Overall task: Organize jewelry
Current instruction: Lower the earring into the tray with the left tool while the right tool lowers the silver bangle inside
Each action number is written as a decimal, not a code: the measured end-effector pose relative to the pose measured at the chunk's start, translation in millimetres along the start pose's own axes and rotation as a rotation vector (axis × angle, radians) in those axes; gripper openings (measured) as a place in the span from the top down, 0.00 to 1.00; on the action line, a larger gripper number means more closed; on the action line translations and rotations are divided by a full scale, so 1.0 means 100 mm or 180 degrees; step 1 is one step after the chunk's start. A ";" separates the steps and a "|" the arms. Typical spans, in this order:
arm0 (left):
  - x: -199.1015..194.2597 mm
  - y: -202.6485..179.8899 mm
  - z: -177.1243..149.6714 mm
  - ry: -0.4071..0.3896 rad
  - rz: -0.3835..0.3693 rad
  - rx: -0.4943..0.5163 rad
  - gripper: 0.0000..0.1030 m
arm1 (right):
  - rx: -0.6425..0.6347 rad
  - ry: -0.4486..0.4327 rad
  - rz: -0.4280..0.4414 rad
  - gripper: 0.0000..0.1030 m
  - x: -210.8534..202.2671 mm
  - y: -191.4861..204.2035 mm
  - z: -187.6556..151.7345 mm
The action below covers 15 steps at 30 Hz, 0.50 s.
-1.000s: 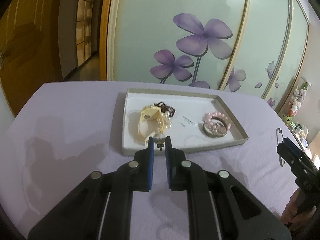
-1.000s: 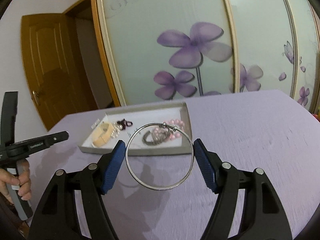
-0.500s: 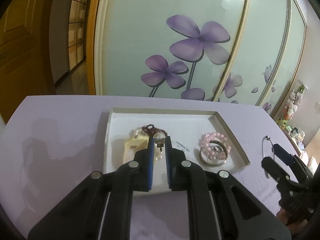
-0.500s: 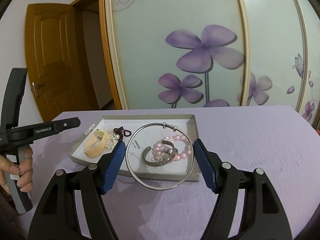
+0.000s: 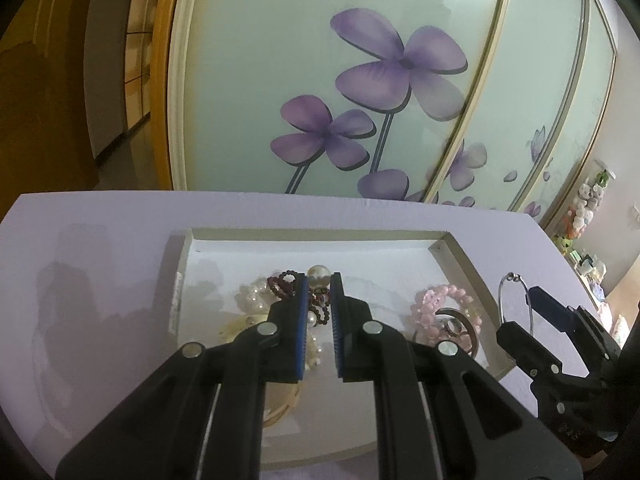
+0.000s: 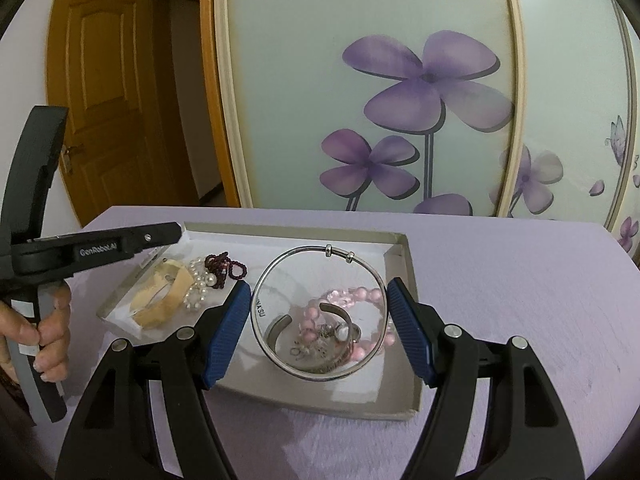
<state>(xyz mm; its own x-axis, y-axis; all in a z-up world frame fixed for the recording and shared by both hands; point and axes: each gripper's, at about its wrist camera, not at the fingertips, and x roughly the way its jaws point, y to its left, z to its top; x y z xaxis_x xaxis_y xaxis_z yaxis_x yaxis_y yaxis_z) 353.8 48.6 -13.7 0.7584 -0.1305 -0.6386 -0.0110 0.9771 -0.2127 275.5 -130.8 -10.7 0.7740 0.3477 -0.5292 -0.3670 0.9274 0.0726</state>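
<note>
A shallow white tray point(image 5: 460, 254) point(image 6: 400, 400) lies on the purple table. It holds a cream bangle point(image 6: 160, 304), white pearls point(image 6: 198, 286), dark red beads point(image 6: 224, 266), a pink bead bracelet point(image 5: 444, 298) point(image 6: 352, 294) and a silver cuff point(image 6: 280, 326). My left gripper point(image 5: 319, 280) is over the tray, shut on a pearl earring point(image 5: 319, 274). My right gripper point(image 6: 318, 294) is shut on a thin silver bangle point(image 6: 260, 308), held upright over the tray's right half. It also shows in the left wrist view point(image 5: 516, 304).
Sliding wardrobe doors with purple flowers point(image 6: 428, 76) stand behind the table. A wooden door point(image 6: 100, 100) is at the left. Soft toys point(image 5: 584, 204) hang at the far right. Bare purple table point(image 6: 520, 280) lies right of the tray.
Both grippers have moved forward over the tray. The left one carries the pearl earring to above the beads, the right one carries the silver bangle to above the pink bracelet.
</note>
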 end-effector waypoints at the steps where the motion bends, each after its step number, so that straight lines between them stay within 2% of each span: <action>1: 0.03 0.00 0.00 0.0011 -0.0005 0.0003 0.89 | 0.0000 -0.0002 0.0006 0.31 0.00 0.00 0.00; 8: 0.18 -0.03 -0.02 0.0083 -0.0055 0.0005 0.87 | 0.0045 -0.0029 0.0046 0.31 0.01 -0.02 -0.01; 10: 0.19 -0.03 -0.04 0.0099 -0.0075 0.0007 0.79 | 0.0057 -0.0026 0.0045 0.31 0.02 -0.02 -0.01; 15: 0.09 0.02 -0.01 0.0024 -0.0052 -0.0035 0.69 | 0.0046 -0.0009 0.0052 0.31 0.04 -0.01 0.00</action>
<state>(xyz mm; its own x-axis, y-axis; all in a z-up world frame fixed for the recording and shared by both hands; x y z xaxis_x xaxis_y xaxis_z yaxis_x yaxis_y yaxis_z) 360.0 49.4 -21.2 0.7535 -0.1476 -0.6406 -0.0060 0.9729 -0.2312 279.3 -130.7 -12.8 0.7694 0.3632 -0.5255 -0.3722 0.9235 0.0934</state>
